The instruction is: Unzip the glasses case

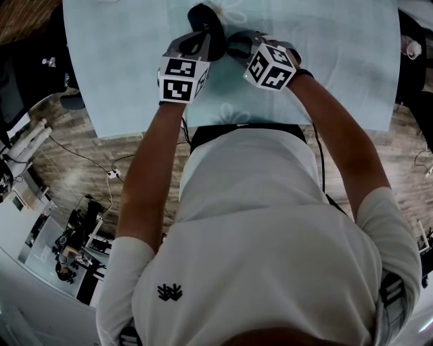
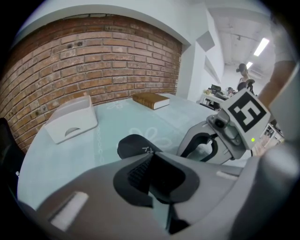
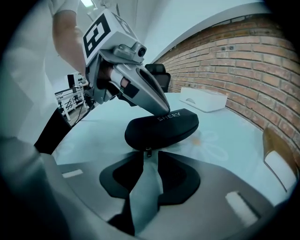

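Observation:
A black zipped glasses case [image 1: 201, 15] lies on the pale blue tablecloth [image 1: 331, 61], its lid facing up. In the right gripper view the case [image 3: 164, 125] sits just past my right gripper [image 3: 150, 157], whose jaws stand slightly apart. The small zipper pull [image 3: 149, 151] hangs at the case's near end, right at the fingertips. My left gripper [image 3: 158, 105] slants down from the left with its fingers together and its tip resting on the case's lid. In the left gripper view the case [image 2: 133, 144] is half hidden behind my left gripper [image 2: 152, 159].
A white tray [image 2: 70, 123] and a brown book [image 2: 151, 100] lie at the far side of the table by the brick wall. A dark office chair [image 3: 157, 72] stands past the table. The table's near edge [image 1: 237, 127] runs just below both grippers.

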